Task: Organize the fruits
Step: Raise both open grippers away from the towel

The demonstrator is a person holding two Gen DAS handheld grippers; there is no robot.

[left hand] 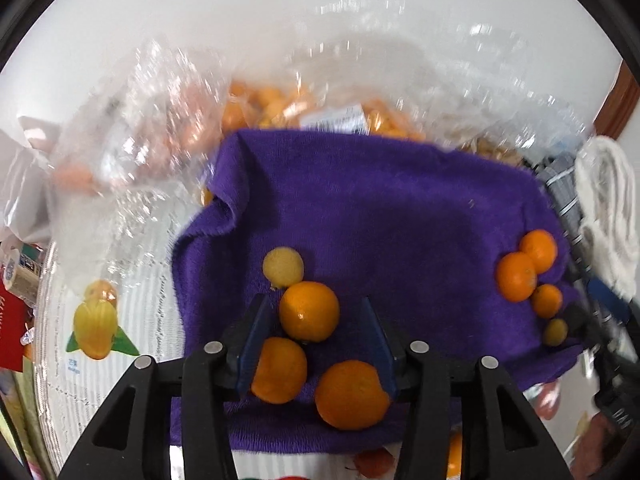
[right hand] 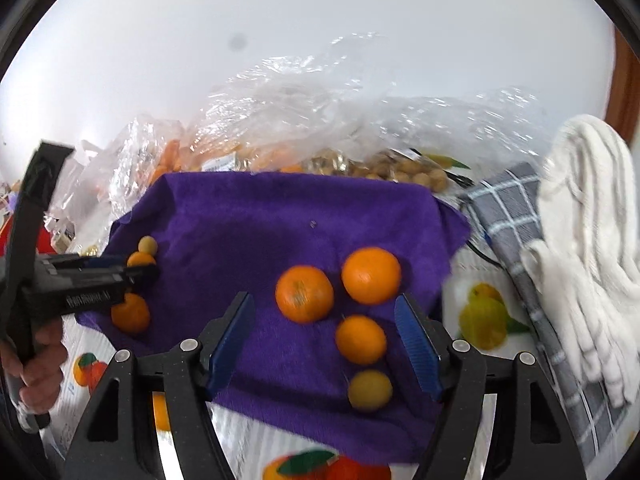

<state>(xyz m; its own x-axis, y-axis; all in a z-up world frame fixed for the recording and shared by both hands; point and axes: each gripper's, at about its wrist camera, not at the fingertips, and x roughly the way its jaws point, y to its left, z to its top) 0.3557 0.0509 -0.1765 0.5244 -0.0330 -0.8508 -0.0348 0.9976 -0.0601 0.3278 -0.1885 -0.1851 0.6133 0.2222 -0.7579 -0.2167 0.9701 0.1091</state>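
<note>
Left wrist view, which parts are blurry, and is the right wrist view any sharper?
Left wrist view: the clear plastic bags at the back are smeared with streaky glare, while the oranges on the purple towel stay fairly sharp. Right wrist view: the plastic bags look crisper, the nearest oranges are slightly soft, and a dark smudge sits on the bright background. Both show fisheye bending and dark corners.

Left hand-held gripper (left hand: 316, 328), black frame with two blue ribbed finger pads (left hand: 256, 344): jaws spread wide, angled downward. Right hand-held gripper (right hand: 326, 336), of the same black-and-blue build: jaws likewise spread wide, pads (right hand: 418, 348) well apart, nothing clamped between them. In the right wrist view the left hand-held gripper appears from the side at the left edge, its fingers pointing rightward, the person's bare left hand (right hand: 38, 372) wrapped around its black handle.
</note>
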